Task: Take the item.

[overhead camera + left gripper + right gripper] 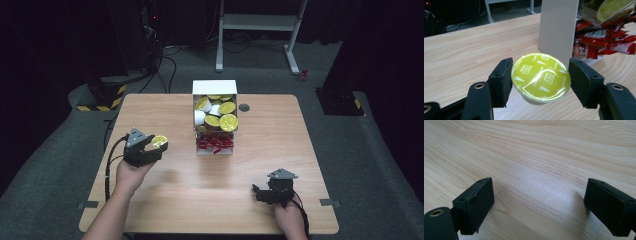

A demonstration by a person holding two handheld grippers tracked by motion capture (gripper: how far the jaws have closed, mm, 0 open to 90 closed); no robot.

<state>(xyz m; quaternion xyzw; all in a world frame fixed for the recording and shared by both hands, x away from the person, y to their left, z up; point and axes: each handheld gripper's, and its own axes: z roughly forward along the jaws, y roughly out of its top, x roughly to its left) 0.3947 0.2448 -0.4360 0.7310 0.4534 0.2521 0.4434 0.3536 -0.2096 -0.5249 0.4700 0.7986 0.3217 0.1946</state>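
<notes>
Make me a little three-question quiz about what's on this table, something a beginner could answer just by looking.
1. True or false: the left gripper holds a capsule with a yellow-green lid.
2. What stands apart with nothing between its fingers: A) the left gripper, B) the right gripper?
3. Which colour are the packets in the bottom of the white box on the wooden table?

Key
1. True; the fingers press its rim.
2. B; bare table lies below it.
3. Red.
</notes>
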